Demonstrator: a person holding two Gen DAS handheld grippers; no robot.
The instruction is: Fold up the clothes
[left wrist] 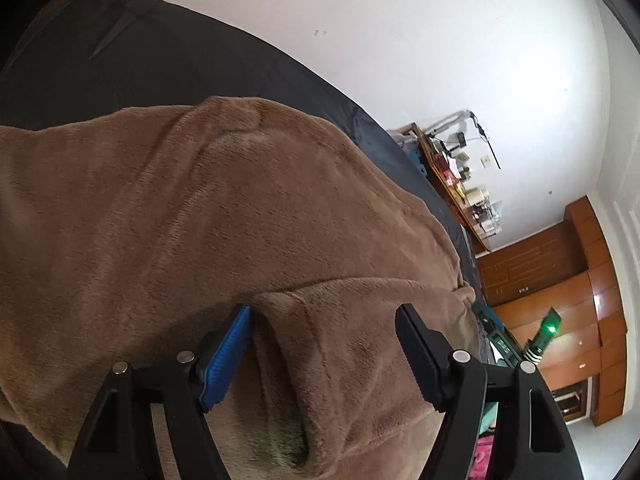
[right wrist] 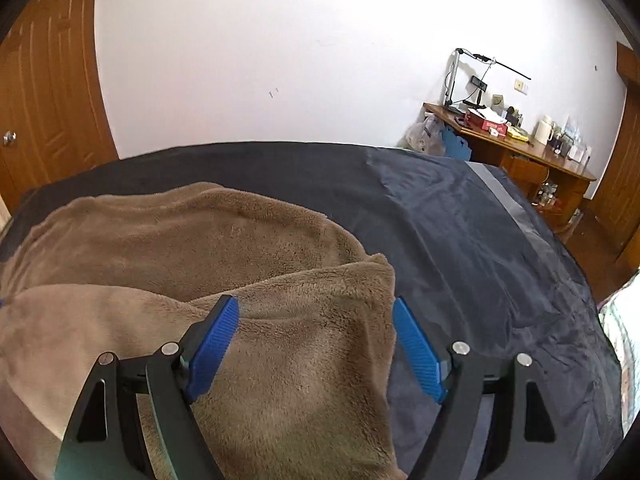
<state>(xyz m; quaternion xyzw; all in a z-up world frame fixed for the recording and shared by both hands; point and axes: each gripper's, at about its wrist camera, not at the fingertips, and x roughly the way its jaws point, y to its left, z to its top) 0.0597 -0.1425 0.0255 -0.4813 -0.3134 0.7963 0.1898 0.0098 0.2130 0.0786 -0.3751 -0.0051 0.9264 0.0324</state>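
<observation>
The brown fleece garment (right wrist: 192, 248) lies on the dark bedspread (right wrist: 460, 232) with a near flap already doubled over its far part, so folding looks partway, while left gripper (left wrist: 324, 328) and right gripper (right wrist: 316, 320) hang over it, jaws apart, gripping nothing.

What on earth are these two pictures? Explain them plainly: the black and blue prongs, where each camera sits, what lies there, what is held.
Each picture comes from a camera mounted on a tool that a person carries. The prongs are its two fingers. One view looks along the left hand-held gripper, the other along the right hand-held gripper. Both are open and hold nothing. A brown fleece garment, partly folded over itself, lies on a dark bedsheet. A cluttered wooden desk stands by the white wall.
</observation>
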